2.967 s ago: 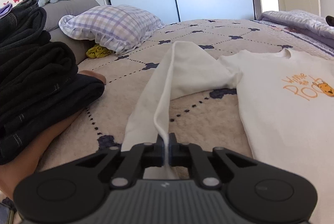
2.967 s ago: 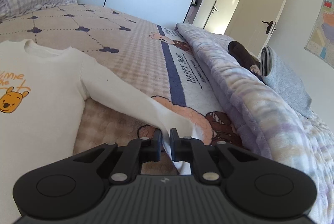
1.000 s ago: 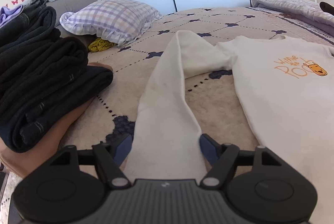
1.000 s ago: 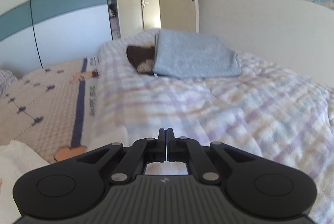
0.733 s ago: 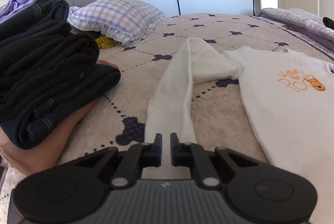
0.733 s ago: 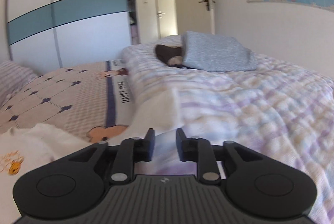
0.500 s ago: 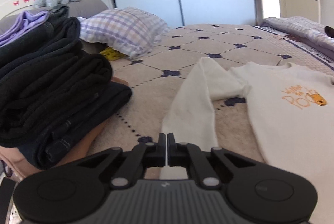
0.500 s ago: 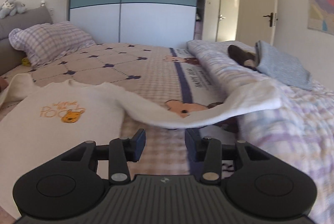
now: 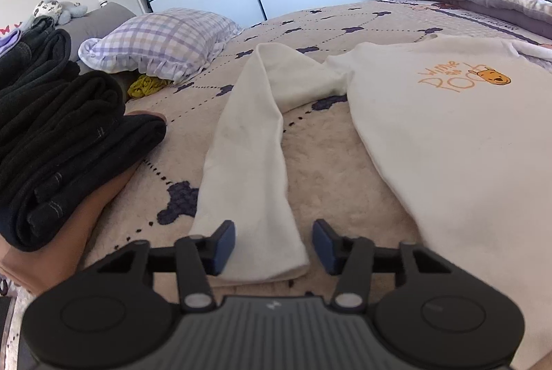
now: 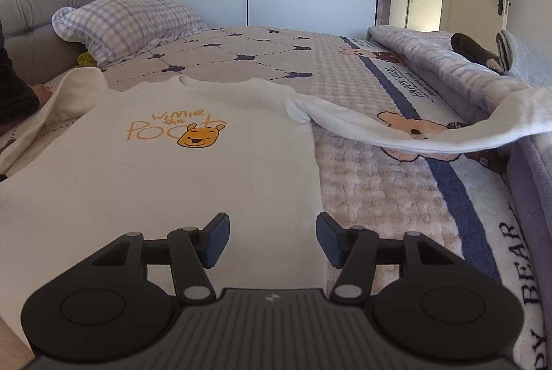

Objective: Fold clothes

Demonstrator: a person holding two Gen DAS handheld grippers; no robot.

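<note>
While the cream sweatshirt (image 10: pixel 165 170) lies front-up on the bed (image 10: pixel 372 197), its bear print facing the ceiling, both grippers hang low over its near end. Jaws on the left gripper (image 9: pixel 274 246) are opening; the cuff of the near sleeve (image 9: pixel 248 170) lies flat between them, and the pads do not press on it. That sleeve runs away from the camera, then bends back toward the shoulder. Jaws on the right gripper (image 10: pixel 272 240) are opening too, straddling the sweatshirt's side edge near the hem, gripping nothing. The other sleeve (image 10: pixel 414 135) stretches sideways, its end draped up on the folded quilt (image 10: pixel 448 66), possibly hanging a little clear of the bed in the middle. Beside the left gripper sits a stack of dark folded clothes (image 9: pixel 58 135), with a checked pillow (image 9: pixel 162 42) beyond.
</note>
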